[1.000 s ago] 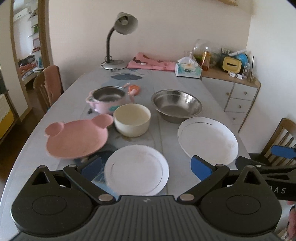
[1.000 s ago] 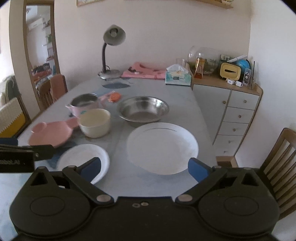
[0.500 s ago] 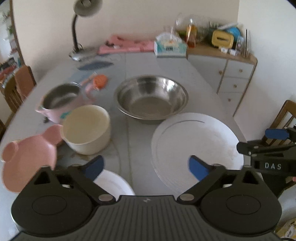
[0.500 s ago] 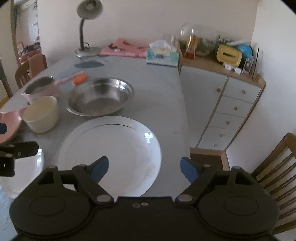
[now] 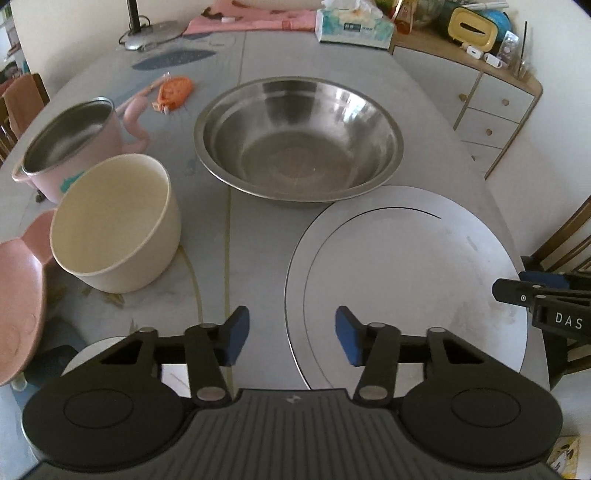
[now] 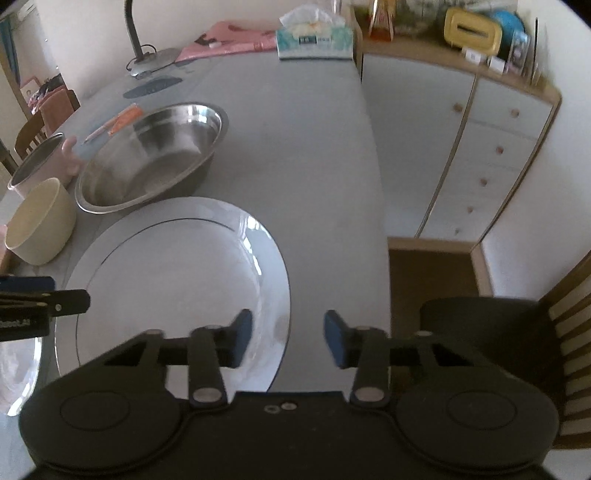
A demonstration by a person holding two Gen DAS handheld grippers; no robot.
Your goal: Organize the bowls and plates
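Observation:
A large white plate (image 5: 406,277) lies at the table's near right; it also shows in the right wrist view (image 6: 177,280). My left gripper (image 5: 291,341) is open and straddles the plate's left rim. My right gripper (image 6: 288,339) is open and straddles its right rim. Behind it sits a steel bowl (image 5: 299,136), with a cream bowl (image 5: 114,225), a pink pot (image 5: 74,140) and a pink bear-eared plate (image 5: 18,302) to the left. A small white plate (image 5: 96,354) is mostly hidden under my left gripper.
An orange brush (image 5: 173,90), a lamp base (image 5: 151,35), a tissue box (image 5: 354,27) and pink cloth (image 5: 251,18) lie at the table's far end. A white drawer cabinet (image 6: 480,147) stands right of the table, and a wooden chair (image 6: 554,332) at the near right.
Both grippers have moved forward and down toward the large white plate, and their jaws have narrowed while staying open. The small white plate has slipped under my left gripper.

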